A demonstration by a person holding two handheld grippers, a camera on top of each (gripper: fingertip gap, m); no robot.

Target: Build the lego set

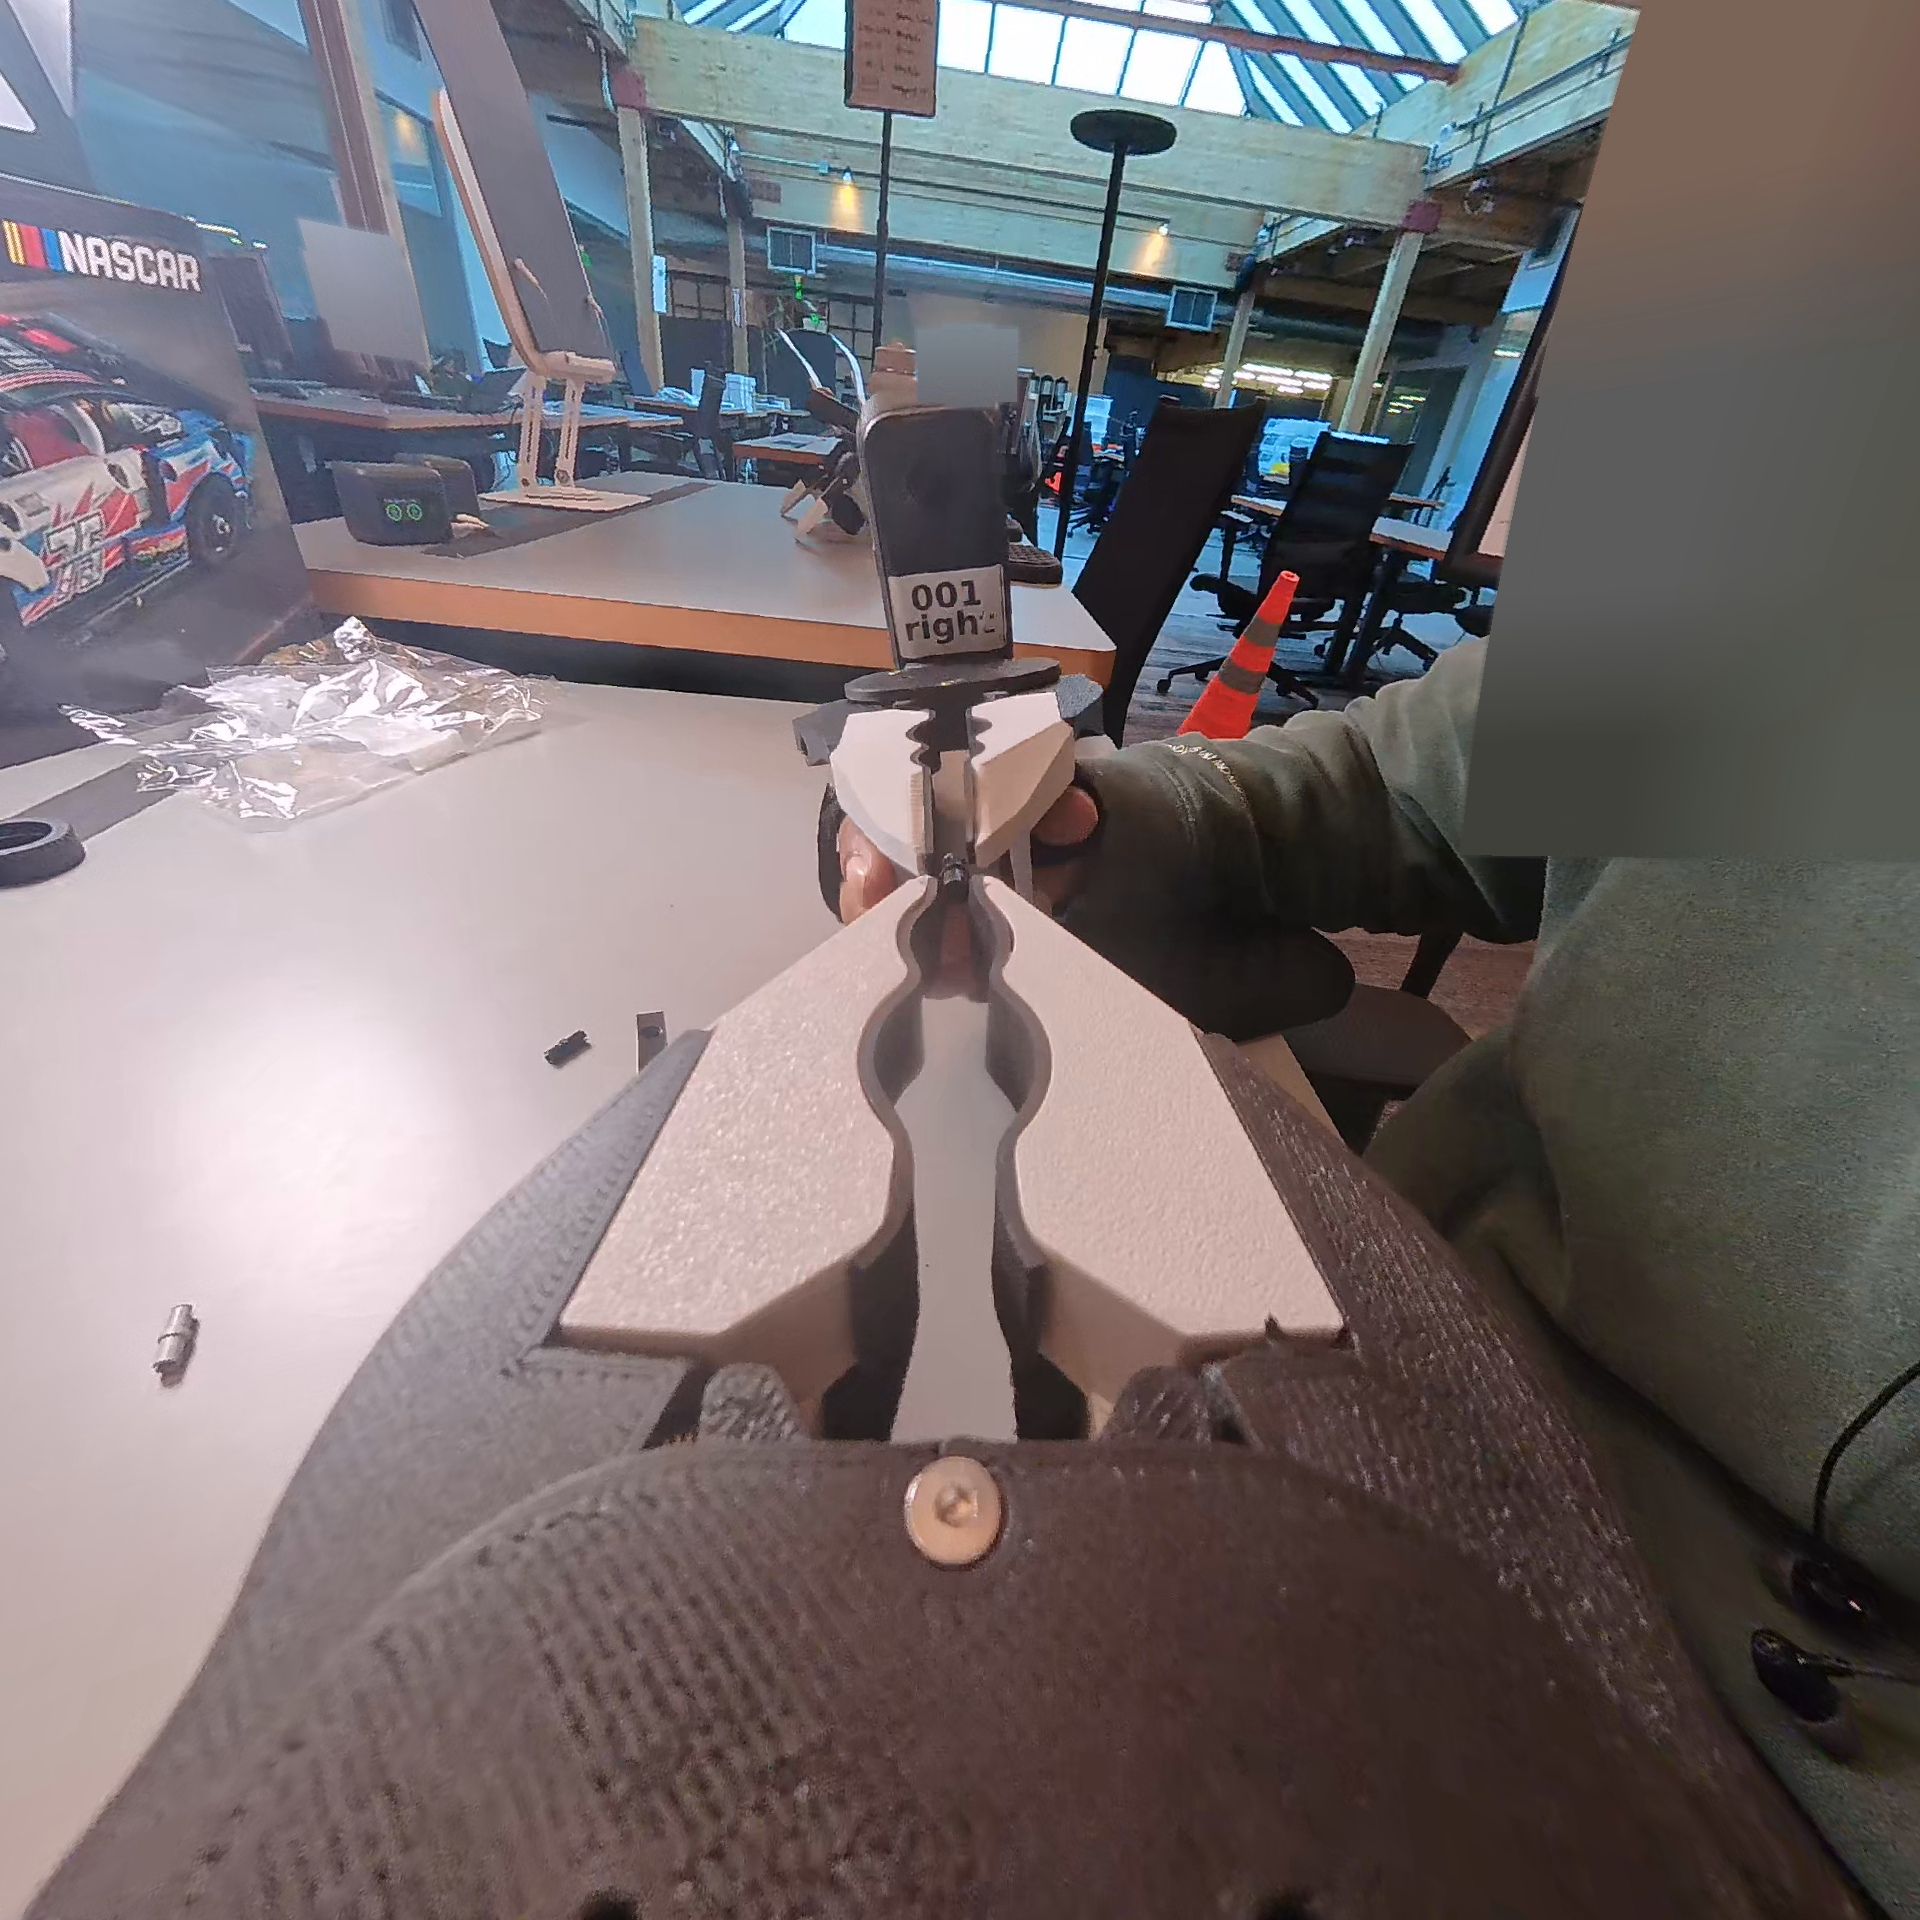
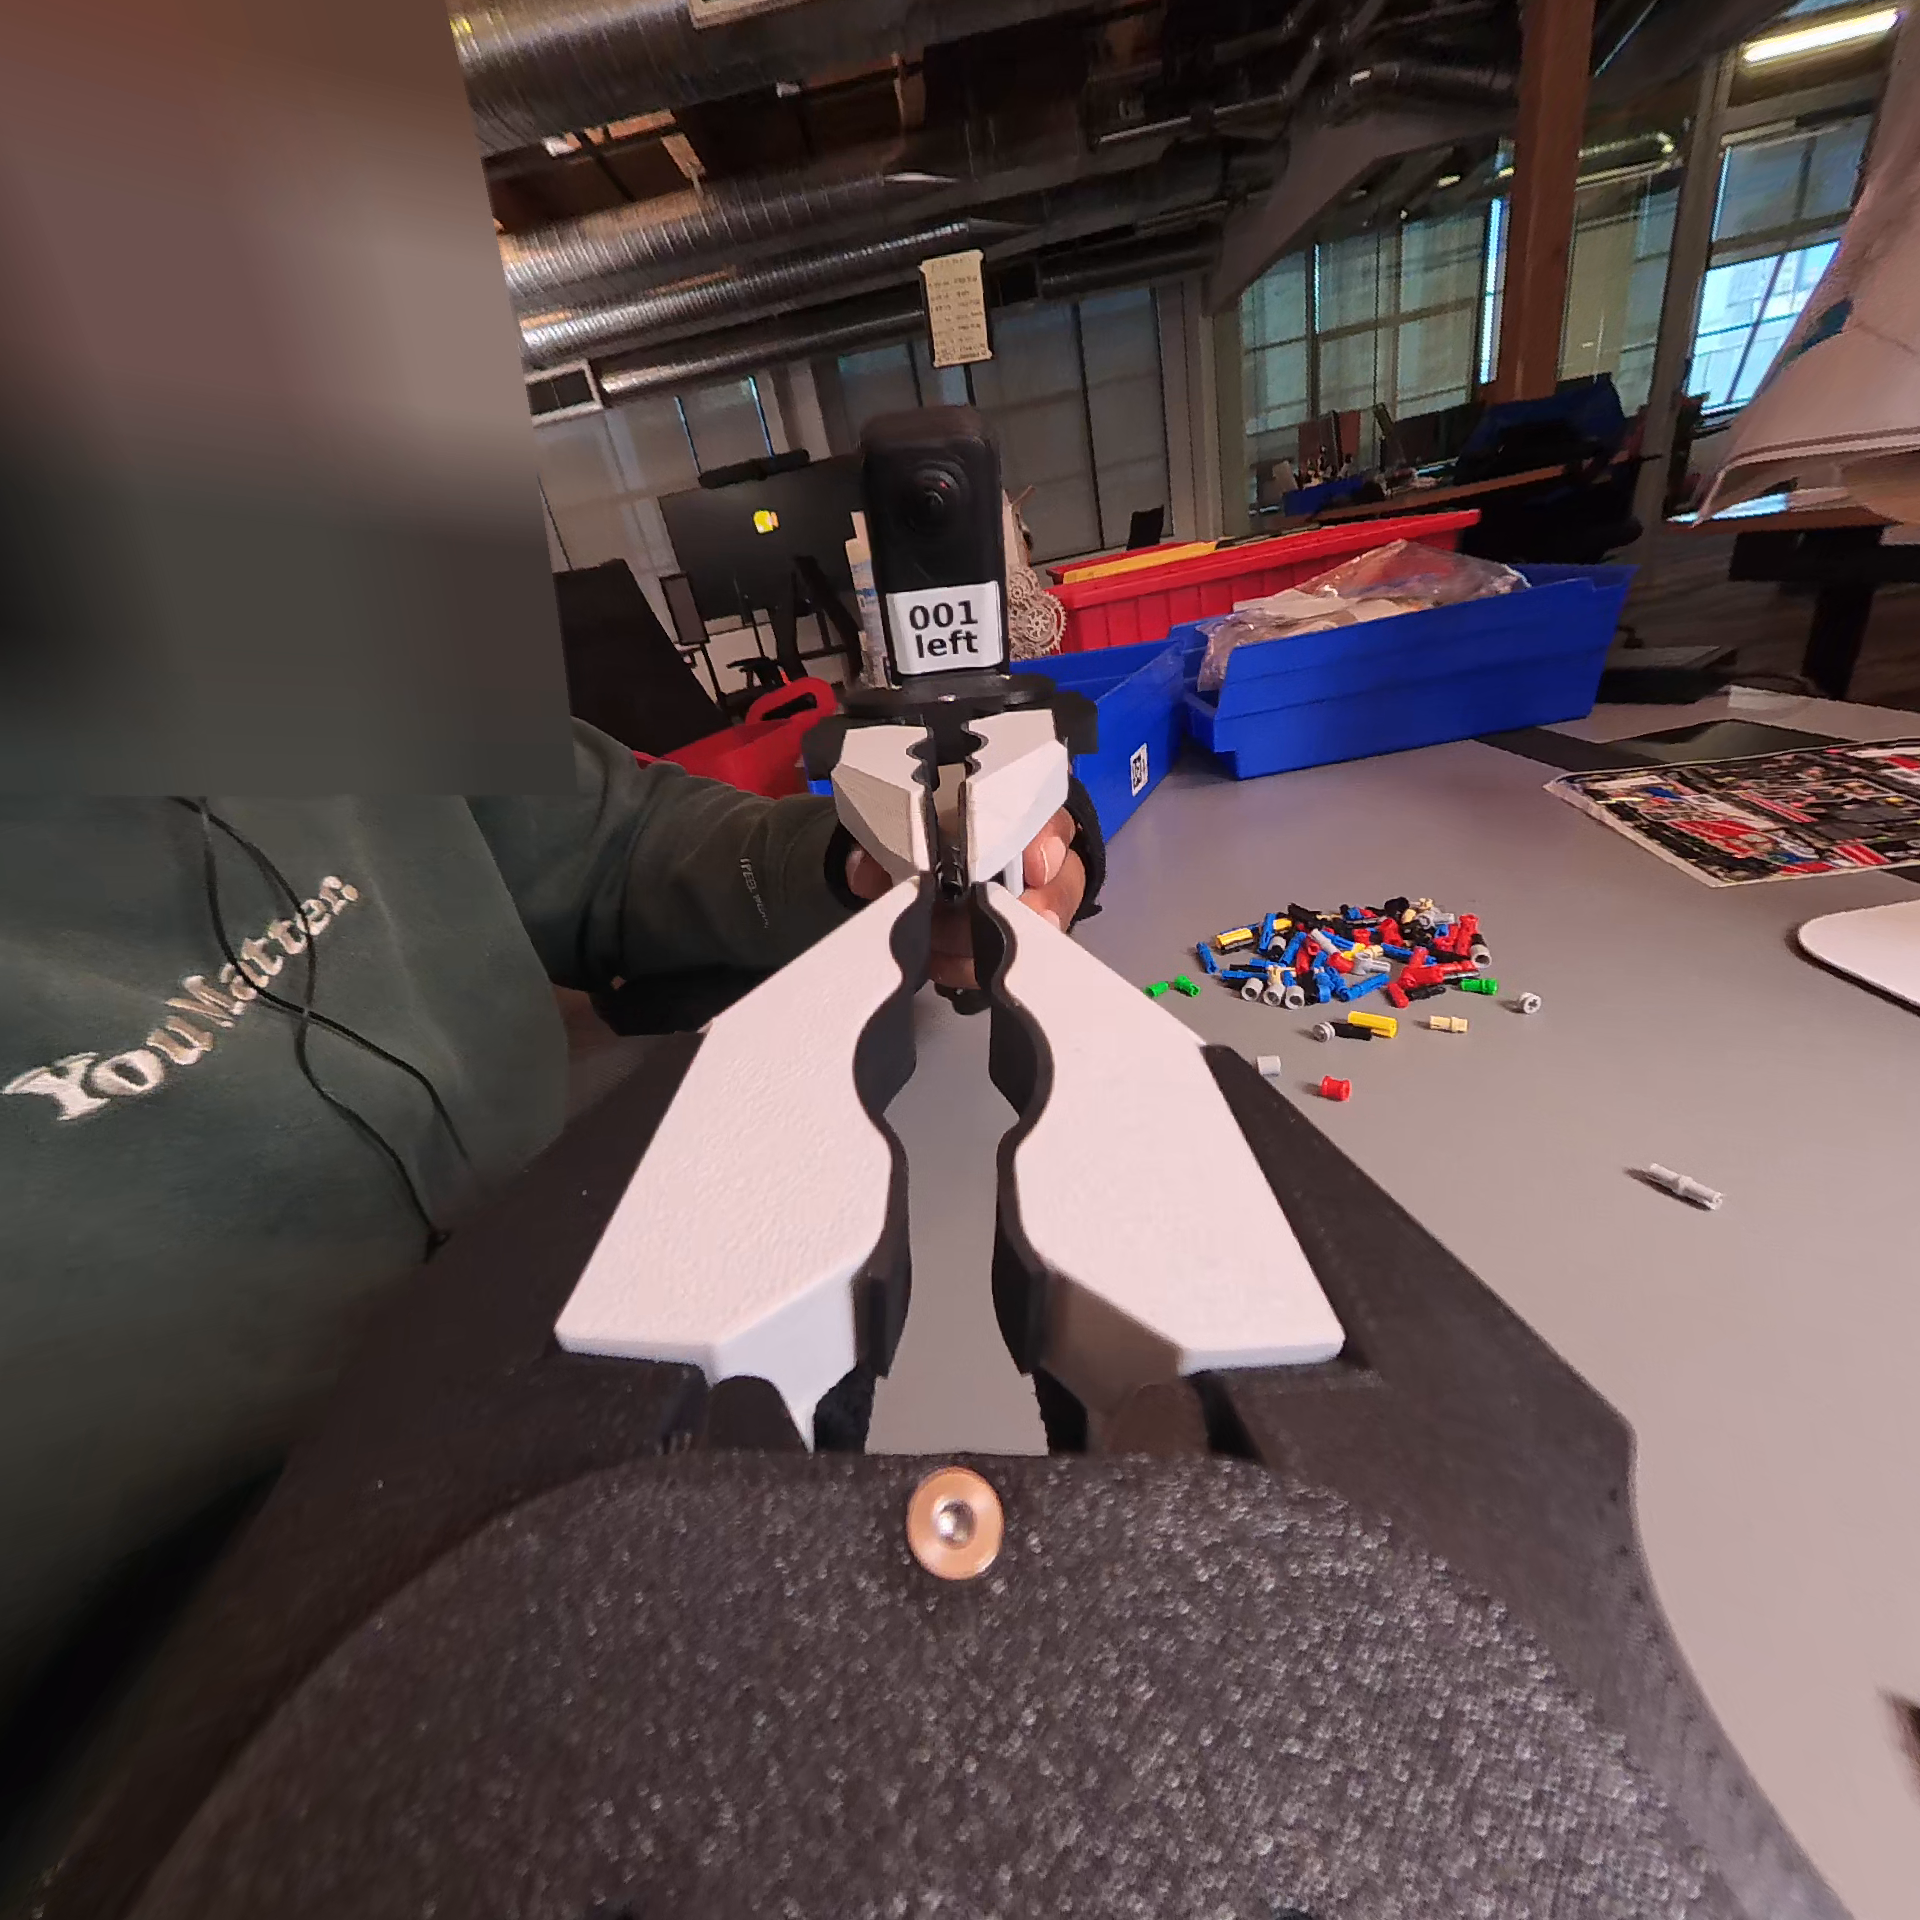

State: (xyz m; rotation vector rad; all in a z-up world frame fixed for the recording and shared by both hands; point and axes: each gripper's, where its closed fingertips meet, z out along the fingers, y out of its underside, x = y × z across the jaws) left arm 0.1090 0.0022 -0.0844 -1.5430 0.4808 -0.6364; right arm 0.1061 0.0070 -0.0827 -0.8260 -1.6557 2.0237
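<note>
My two grippers face each other tip to tip above the grey table (image 1: pixel 312 1091). My left gripper (image 1: pixel 951 891) is shut, with a small black pin (image 1: pixel 951 876) at its tips. My right gripper (image 2: pixel 951 902) is shut too. In the left wrist view the right gripper (image 1: pixel 951 847) shows opposite, with a thin light grey piece (image 1: pixel 954 805) between its fingers, meeting the pin. In the right wrist view the left gripper (image 2: pixel 951 878) shows opposite with the black pin (image 2: pixel 951 883). A pile of small coloured lego pins (image 2: pixel 1351 961) lies on the table to the right.
Loose on the table are a black pin (image 1: pixel 566 1046), a grey pin (image 1: pixel 174 1340), a black tyre (image 1: pixel 36 852) and a plastic bag (image 1: pixel 312 717). The set's box (image 1: pixel 114 436) stands far left. A booklet (image 2: pixel 1756 810) and blue bins (image 2: pixel 1403 665) are at the right. The grippers are tip to tip, or close to it.
</note>
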